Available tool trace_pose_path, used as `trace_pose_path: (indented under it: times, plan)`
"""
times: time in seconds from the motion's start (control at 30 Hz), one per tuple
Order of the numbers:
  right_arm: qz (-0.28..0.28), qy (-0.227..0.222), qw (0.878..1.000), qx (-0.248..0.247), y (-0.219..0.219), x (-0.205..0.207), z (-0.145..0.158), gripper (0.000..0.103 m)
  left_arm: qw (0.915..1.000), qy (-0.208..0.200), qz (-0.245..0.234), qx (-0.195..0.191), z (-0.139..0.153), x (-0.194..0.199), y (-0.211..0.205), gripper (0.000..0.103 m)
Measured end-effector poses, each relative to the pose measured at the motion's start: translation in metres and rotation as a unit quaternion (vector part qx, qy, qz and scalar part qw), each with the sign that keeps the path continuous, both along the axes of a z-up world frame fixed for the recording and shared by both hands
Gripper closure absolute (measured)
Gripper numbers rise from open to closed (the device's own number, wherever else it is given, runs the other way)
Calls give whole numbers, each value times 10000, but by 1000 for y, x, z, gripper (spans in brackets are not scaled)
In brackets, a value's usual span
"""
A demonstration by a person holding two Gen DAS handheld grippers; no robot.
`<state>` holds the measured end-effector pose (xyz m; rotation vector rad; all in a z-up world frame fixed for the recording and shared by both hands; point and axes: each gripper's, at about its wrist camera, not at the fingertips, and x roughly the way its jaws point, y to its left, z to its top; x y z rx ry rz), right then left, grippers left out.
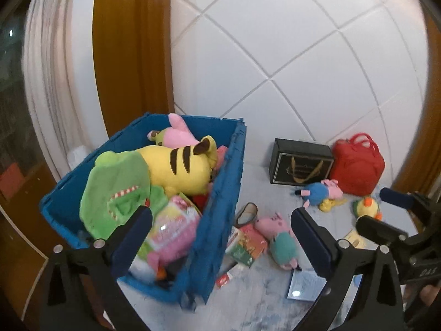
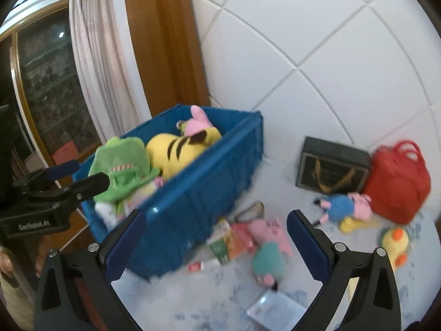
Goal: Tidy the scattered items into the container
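Note:
A blue crate (image 1: 220,182) (image 2: 198,176) holds a yellow striped plush (image 1: 176,171), a green plush (image 1: 115,187), a pink plush (image 1: 179,135) and a pink packet (image 1: 171,229). On the pale surface to its right lie a pink pig plush in a teal dress (image 1: 278,234) (image 2: 270,237), a blue pig plush (image 1: 321,193) (image 2: 341,207) and a yellow duck (image 1: 366,207) (image 2: 394,242). My left gripper (image 1: 220,215) (image 2: 88,173) hangs open over the crate's near corner, empty. Open too and empty, my right gripper (image 2: 215,218) (image 1: 376,207) is above the scattered toys.
A black gift box (image 1: 300,162) and a red bag (image 1: 358,165) stand at the back against the white padded wall. A slipper (image 1: 245,213), a colourful carton (image 1: 245,245) and a booklet (image 1: 306,284) lie beside the crate. Wooden trim and a curtain (image 2: 96,55) are at the left.

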<state>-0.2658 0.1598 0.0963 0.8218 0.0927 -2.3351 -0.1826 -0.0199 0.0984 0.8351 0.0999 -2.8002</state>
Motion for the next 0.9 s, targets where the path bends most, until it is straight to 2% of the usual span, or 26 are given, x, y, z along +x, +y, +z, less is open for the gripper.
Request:
trace_pose_path:
  times: [0.13, 0.4, 0.5, 0.63, 0.9]
  plan:
    - [-355, -49, 9993, -65, 45, 44, -20, 0, 9998, -41, -201, 12, -18, 37, 35, 1]
    - [-1581, -353, 9868, -58, 105, 120, -77, 0, 9978, -210, -623, 128, -62, 92, 59, 0]
    - [-1875, -437, 9813, -20, 107, 152, -92, 0, 9969, -334, -701, 104, -80, 116, 55, 0]
    - [-1988, -453, 9789, 151, 94, 194, -101, 0, 9961, -409, -777, 22, -92, 144, 47, 0]
    - [-2111, -219, 9772, 40, 62, 263, -100, 0, 9968, -275, -756, 2, -91, 213, 18, 0]
